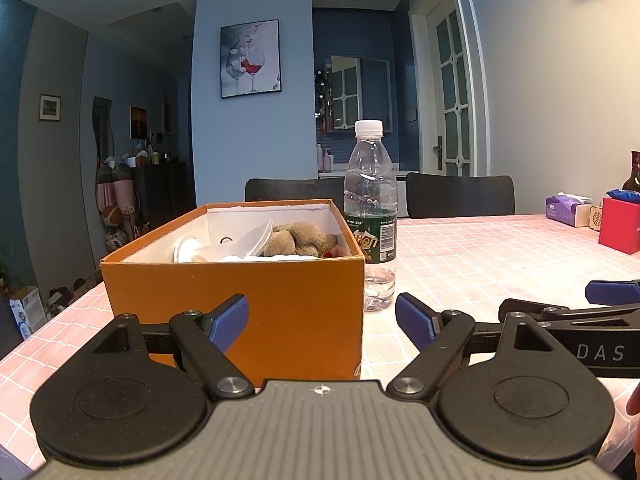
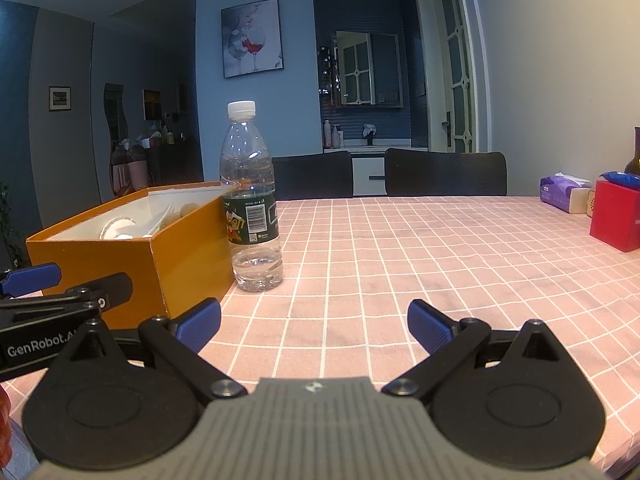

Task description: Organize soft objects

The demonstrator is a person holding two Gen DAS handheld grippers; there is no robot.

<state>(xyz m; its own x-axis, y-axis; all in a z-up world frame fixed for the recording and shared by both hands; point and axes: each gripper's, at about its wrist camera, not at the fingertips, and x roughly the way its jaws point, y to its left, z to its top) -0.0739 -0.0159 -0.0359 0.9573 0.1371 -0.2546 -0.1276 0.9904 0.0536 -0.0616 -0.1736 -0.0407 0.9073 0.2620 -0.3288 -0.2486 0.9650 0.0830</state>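
1. My left gripper has its jaws spread wide and grips nothing; they hover just above the surface, which wears a pink checked cloth.
2. Straight ahead of the left jaws, close in, stands an open orange cardboard box with a white lining.
3. Inside that box I see a brown plush toy lying toward the far right, with white plastic wrapping beside it on the left. A bit of red shows at the toy's right edge; I cannot tell what it is.
4. A clear water bottle with a white cap and dark green label stands upright just beside the box's right wall, ahead and slightly right of the left jaws. A little water sits in its bottom.
5. My right gripper is also wide open and holds nothing; bare cloth lies between its jaws.
6. From the right wrist view, box and bottle stand ahead and to the left of the jaws.
7. Far right of both jaws sit a red box and a purple tissue pack.
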